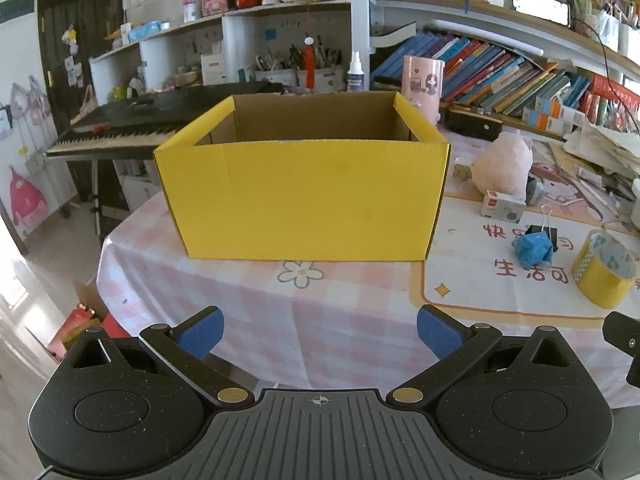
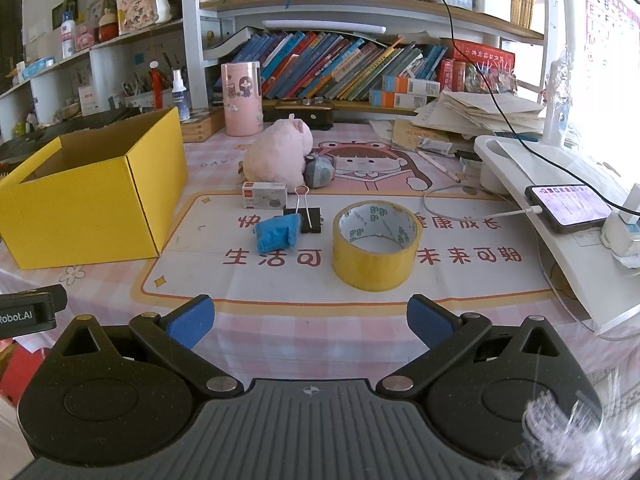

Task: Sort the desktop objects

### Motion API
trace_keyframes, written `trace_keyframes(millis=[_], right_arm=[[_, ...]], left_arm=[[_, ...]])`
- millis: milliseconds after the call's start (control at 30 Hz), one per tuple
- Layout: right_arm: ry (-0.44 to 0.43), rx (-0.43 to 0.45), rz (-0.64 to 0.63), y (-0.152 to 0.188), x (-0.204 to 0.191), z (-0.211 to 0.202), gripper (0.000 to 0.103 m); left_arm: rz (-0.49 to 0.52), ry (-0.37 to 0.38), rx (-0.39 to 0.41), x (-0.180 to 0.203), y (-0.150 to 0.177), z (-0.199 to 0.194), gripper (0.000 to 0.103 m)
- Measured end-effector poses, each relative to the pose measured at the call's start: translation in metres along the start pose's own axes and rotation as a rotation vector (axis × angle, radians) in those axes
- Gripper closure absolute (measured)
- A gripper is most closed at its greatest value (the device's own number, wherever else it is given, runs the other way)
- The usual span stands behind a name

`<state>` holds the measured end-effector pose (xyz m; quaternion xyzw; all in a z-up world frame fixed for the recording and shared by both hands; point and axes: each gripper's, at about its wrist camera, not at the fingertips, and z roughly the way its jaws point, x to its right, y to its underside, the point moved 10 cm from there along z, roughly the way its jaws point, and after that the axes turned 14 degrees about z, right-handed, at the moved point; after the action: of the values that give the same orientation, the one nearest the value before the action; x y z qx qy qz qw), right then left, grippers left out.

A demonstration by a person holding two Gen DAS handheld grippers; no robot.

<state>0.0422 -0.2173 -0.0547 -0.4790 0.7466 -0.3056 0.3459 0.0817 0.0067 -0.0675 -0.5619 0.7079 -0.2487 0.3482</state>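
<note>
An open yellow cardboard box (image 1: 304,196) (image 2: 92,200) stands on the pink checked tablecloth, straight ahead of my left gripper (image 1: 318,330), which is open and holds nothing. My right gripper (image 2: 310,320) is open too, a short way in front of a yellow tape roll (image 2: 376,244) (image 1: 606,274). Left of the roll lie a crumpled blue wad (image 2: 277,233) (image 1: 533,247) and a black binder clip (image 2: 308,216) (image 1: 544,232). Behind them sit a small white box (image 2: 265,195) (image 1: 502,206) and a pink plush toy (image 2: 278,154) (image 1: 502,164).
A white monitor stand (image 2: 568,248) with a phone (image 2: 568,206) and cables runs along the right. A pink canister (image 2: 242,98), book rows and paper piles stand at the back. A keyboard instrument (image 1: 120,128) is beyond the table's left edge (image 1: 108,280).
</note>
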Motion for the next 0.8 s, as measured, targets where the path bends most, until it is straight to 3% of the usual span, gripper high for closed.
trace_keyframes(millis=[800], right_arm=[[-0.024, -0.026, 0.0, 0.0039, -0.0009, -0.0009, 0.0]], left_arm=[[-0.002, 0.002, -0.006, 0.0014, 0.0008, -0.0015, 0.0]])
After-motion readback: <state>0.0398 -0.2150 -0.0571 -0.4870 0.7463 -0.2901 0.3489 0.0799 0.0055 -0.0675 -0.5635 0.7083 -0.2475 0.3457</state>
